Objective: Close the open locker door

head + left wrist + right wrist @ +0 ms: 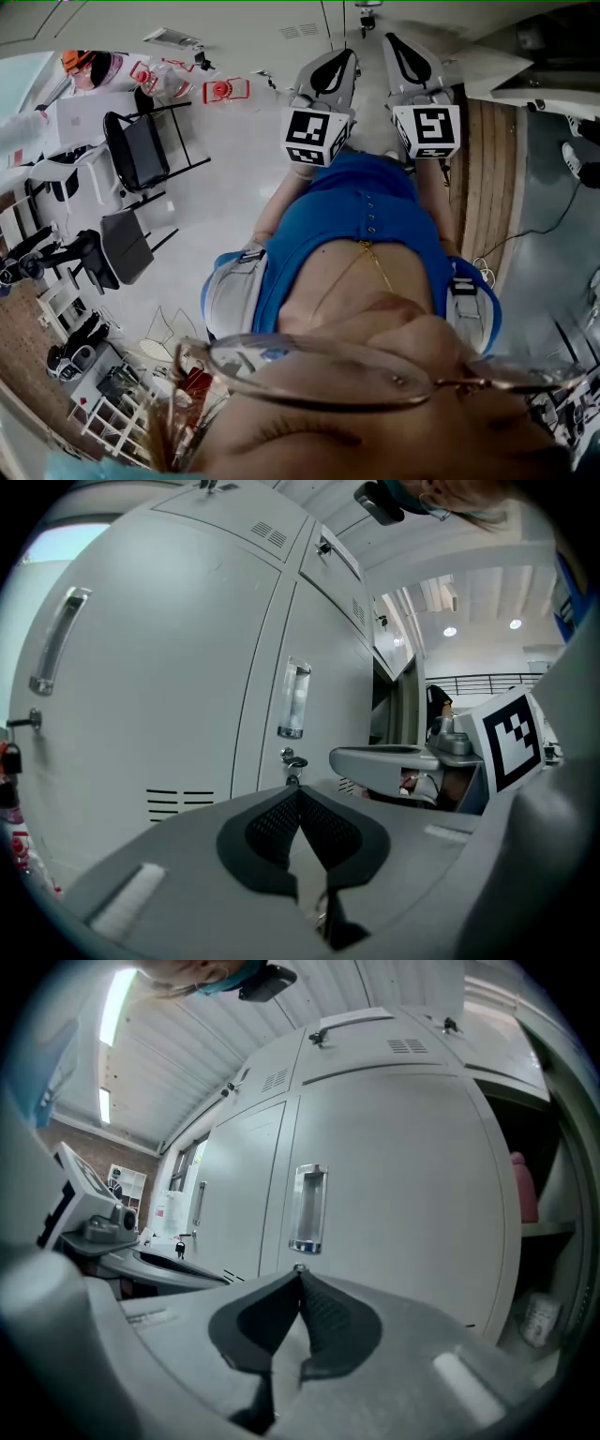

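Head view steeply down; 2 gripper views level, close on the same locker bank [394, 1147].

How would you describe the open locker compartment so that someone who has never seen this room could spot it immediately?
Find the wall of pale grey metal lockers in the right gripper view. Go right past the recessed upright door handle to the dark open compartment. Unlike its shut neighbours, it shows a pink object on a shelf.
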Available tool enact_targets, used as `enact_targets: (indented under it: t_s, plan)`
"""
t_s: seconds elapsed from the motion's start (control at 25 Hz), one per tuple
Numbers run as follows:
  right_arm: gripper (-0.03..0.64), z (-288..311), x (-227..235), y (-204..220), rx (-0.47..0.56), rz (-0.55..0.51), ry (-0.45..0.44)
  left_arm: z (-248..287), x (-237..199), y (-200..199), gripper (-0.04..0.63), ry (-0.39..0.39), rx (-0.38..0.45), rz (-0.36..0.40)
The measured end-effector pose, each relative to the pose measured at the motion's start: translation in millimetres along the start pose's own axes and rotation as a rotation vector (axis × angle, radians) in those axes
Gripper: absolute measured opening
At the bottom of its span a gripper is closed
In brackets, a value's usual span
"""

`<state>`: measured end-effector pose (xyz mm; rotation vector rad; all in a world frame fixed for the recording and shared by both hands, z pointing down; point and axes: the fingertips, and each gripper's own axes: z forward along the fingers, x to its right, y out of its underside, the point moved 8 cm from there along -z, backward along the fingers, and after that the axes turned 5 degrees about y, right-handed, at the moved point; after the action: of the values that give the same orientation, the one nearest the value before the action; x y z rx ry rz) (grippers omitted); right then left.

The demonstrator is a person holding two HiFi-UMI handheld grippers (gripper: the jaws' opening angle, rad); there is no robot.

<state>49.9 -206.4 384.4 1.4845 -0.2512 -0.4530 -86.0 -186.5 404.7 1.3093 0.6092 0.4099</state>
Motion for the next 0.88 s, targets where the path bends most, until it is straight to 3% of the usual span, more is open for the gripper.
enact_targets:
  t_s: [0.32,0.88]
  plan:
    - [0.003,-27,8,15,-0.024,0.023,-0.050,8,25,3,-0.002,-0.031,0.005,-0.004]
    - [0.003,-57,31,27,-0.057,0.040,-0.058,23,64,6,-0.002,-0.036,-0.014,0.018]
